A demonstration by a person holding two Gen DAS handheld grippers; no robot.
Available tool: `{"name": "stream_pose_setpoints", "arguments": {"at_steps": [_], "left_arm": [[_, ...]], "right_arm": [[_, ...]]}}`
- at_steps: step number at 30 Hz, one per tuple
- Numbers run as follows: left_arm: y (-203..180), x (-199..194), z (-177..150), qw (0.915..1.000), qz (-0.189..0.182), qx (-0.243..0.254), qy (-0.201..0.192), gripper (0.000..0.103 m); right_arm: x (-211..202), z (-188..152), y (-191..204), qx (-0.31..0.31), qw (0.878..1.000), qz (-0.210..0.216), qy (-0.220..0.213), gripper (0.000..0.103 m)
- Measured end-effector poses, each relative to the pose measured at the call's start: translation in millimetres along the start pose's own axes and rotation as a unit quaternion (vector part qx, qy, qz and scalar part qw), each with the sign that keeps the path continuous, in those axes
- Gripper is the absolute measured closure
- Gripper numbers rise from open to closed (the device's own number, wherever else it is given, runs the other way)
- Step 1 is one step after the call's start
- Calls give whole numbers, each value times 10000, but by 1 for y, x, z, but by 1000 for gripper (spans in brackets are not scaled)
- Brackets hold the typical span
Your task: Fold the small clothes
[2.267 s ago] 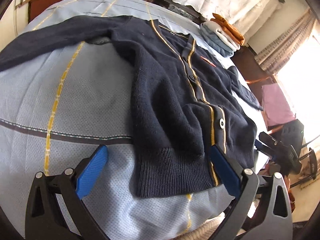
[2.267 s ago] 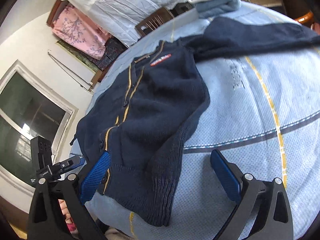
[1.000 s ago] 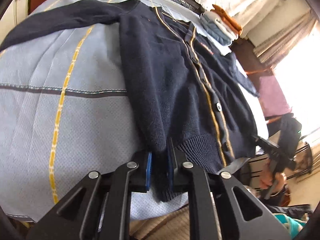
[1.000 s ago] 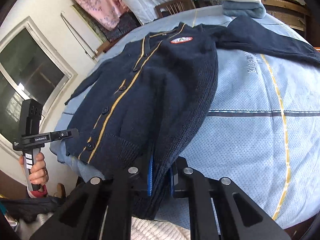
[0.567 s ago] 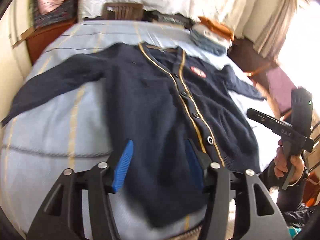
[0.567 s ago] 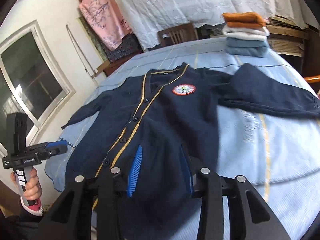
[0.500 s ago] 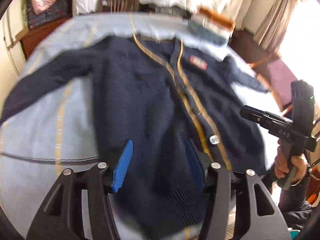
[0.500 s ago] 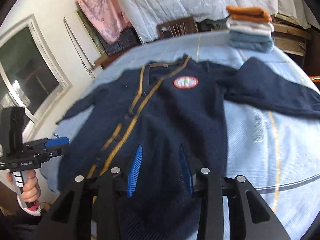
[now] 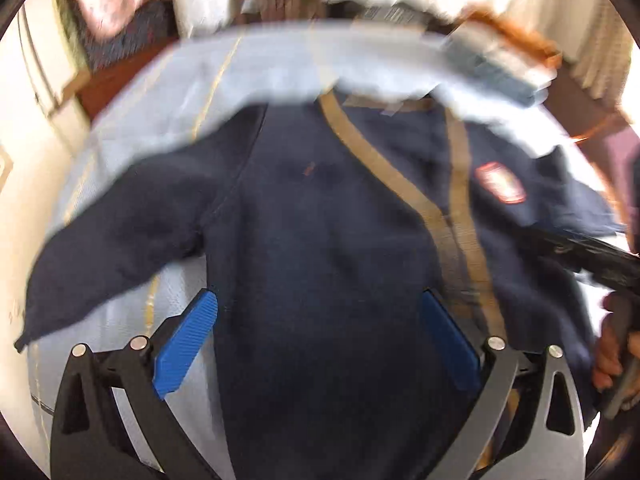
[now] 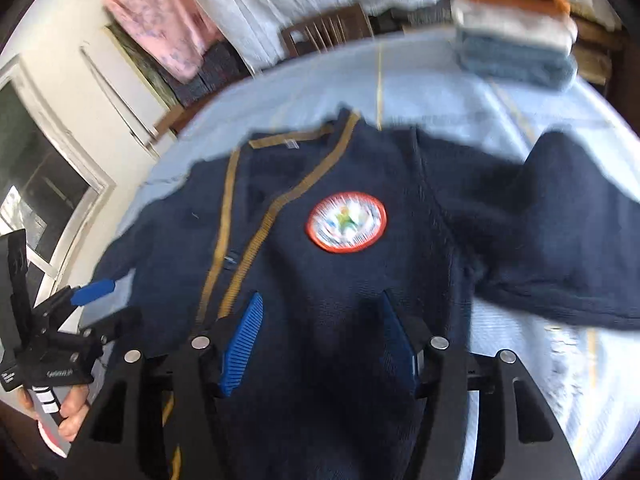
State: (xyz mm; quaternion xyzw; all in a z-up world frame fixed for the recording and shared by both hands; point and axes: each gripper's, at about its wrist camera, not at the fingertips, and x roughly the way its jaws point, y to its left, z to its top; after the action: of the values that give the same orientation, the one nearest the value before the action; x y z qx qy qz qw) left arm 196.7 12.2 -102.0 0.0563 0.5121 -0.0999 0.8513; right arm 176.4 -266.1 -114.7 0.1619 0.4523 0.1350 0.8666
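Claws released, cardigan spread below

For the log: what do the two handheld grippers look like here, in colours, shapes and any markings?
Both grippers, left and right, are black frames with triangular cut-outs, silver round bolt heads at the joints, and two fingers lined with ribbed blue pads. Seen from the right wrist view, the left one has a black pistol-style handle with small white lettering, too blurred to read. No cables or sleeves show.
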Motion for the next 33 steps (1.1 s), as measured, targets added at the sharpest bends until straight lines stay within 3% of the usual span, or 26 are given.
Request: {"name": "stream_pose_setpoints", "arguments": {"at_steps": [1,3,5,9,13,16,20,26,30,32,33], "left_arm": [[5,17,1,9994,51,-140,307,4],[6,14,2,9998,23,-153,110,4],[3,11,6,9999,-23,-57,97,4],[-11,1,29,9995,101,135,-258,4],[-46,6,55,9990,47,342,-291,4],[-76,20,63,9983,71,515,-248,4],[-77,40,50,9973,355,619,-187,4],[-64,41,45,9991,26,325,-287,4],[-68,40,43,9982,123,393,-427,4],[-67,39,42,9982,117,376,-453,4],[-66,39,40,9984,85,347,-447,4]], "right_arm": [[-4,-3,-1,14,9999,6,-110,42],[-15,-6,-6,121,9997,111,-160,42],[-41,-11,-19,266,9979,220,-553,42],[-112,-26,-87,1061,9825,-468,-1456,42],[-159,-55,-168,2080,9606,-770,-1676,42],[-169,-71,-207,2653,9457,-804,-1697,42],[-162,-74,-234,2999,9338,-964,-1699,43],[-159,-63,-262,3203,9206,-902,-2043,50],[-150,-50,-263,3267,9168,-866,-2127,63],[-149,-51,-266,3271,9157,-985,-2117,80],[-149,-52,-267,3275,9149,-1059,-2110,93]]}}
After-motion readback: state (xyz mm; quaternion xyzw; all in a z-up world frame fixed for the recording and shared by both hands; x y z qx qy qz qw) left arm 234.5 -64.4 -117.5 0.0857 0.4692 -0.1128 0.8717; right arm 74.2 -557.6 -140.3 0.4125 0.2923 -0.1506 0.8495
